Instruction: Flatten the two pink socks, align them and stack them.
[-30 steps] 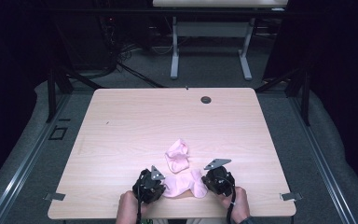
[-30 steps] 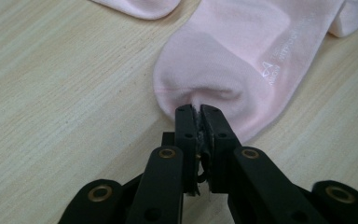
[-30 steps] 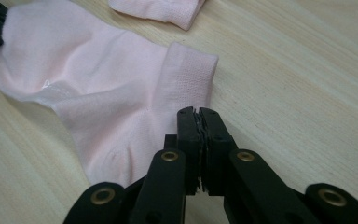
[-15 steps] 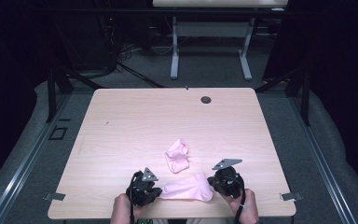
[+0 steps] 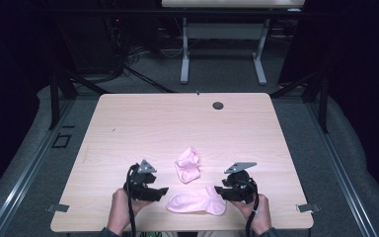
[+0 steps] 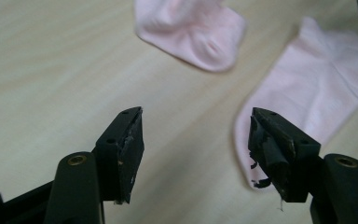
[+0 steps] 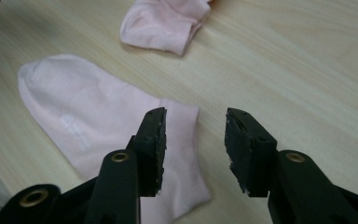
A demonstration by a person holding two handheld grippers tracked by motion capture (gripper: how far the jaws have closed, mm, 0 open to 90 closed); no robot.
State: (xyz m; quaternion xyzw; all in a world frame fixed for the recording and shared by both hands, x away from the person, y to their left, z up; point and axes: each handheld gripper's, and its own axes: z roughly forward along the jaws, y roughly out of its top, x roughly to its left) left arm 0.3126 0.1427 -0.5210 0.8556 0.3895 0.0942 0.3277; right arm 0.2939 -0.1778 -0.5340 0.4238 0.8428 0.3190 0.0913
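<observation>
A flat pink sock (image 5: 197, 201) lies near the table's front edge, between my two grippers. A second, crumpled pink sock (image 5: 187, 164) sits just behind it. My left gripper (image 5: 159, 191) stands open a little left of the flat sock's toe; its jaws have just been opening and nothing is between them (image 6: 198, 135). The flat sock (image 6: 317, 88) lies beyond its right jaw. My right gripper (image 5: 221, 191) is open at the cuff end, its jaws also just opened (image 7: 196, 135). The flat sock (image 7: 88, 121) lies under its left jaw, with no pad pressing it.
The light wooden table (image 5: 143, 123) stretches bare behind the socks, with a small dark round grommet (image 5: 218, 105) near its far edge. A white-legged table frame (image 5: 222, 54) stands on the dark floor beyond. The person's hands hold both grippers at the front edge.
Both grippers have let go of the flat sock, which now lies spread out. The left gripper has drawn back to the left and lifted; both pairs of jaws stand apart.
</observation>
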